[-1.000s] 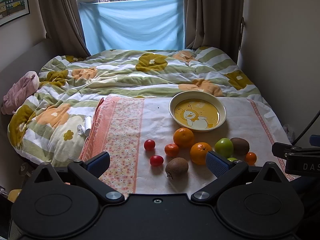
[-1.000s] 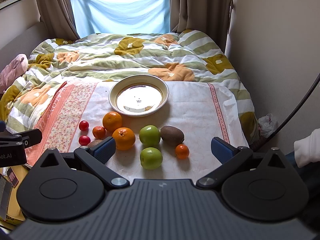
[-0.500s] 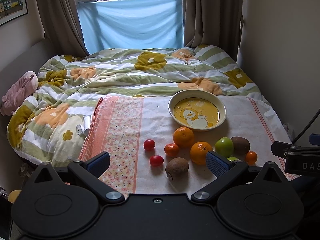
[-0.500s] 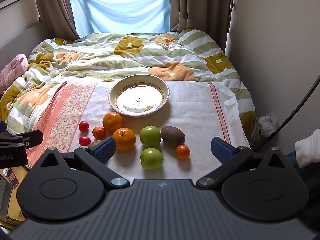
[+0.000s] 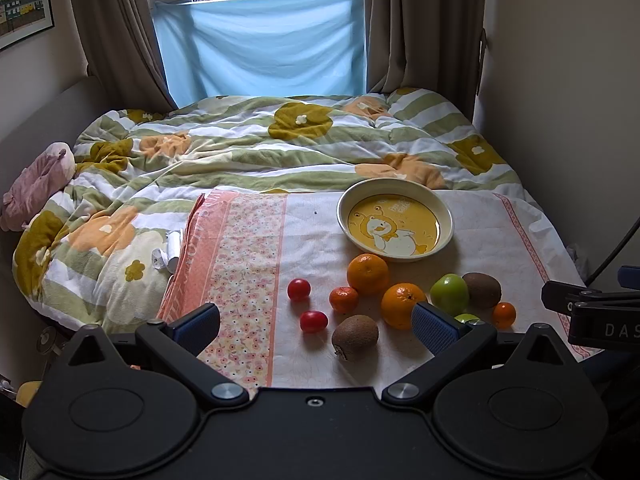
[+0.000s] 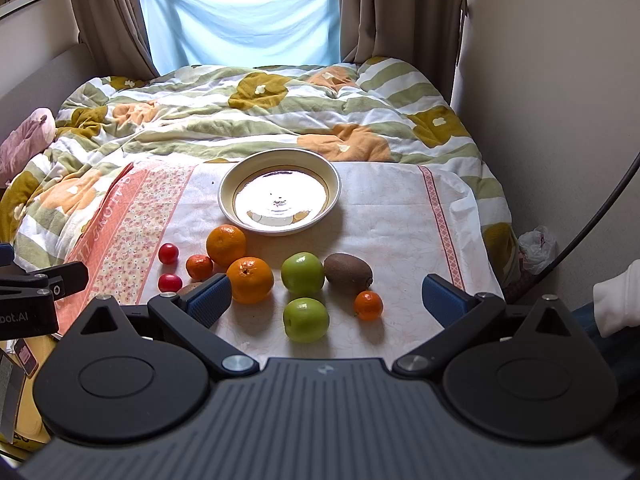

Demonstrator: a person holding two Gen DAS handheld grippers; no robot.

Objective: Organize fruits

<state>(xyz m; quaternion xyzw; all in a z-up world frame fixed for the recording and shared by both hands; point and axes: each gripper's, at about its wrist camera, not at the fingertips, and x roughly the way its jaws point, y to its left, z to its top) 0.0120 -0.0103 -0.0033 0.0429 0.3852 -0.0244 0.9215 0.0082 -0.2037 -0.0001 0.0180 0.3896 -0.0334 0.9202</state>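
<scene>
Fruit lies on a cloth on the bed in front of an empty yellow bowl. In the right wrist view I see two oranges, two green apples, a kiwi, small tangerines and two cherry tomatoes. The left wrist view shows a second kiwi and the tomatoes nearest. My left gripper is open and empty, above the near fruit. My right gripper is open and empty, above the near apple.
The pink-patterned cloth covers the near end of a bed with a rumpled flowered duvet. A wall runs along the right side. A pink soft toy lies at the left. Window and curtains stand behind.
Both views have shifted only slightly; the left camera has tilted up a little. No fruit has moved and both grippers stay open.
</scene>
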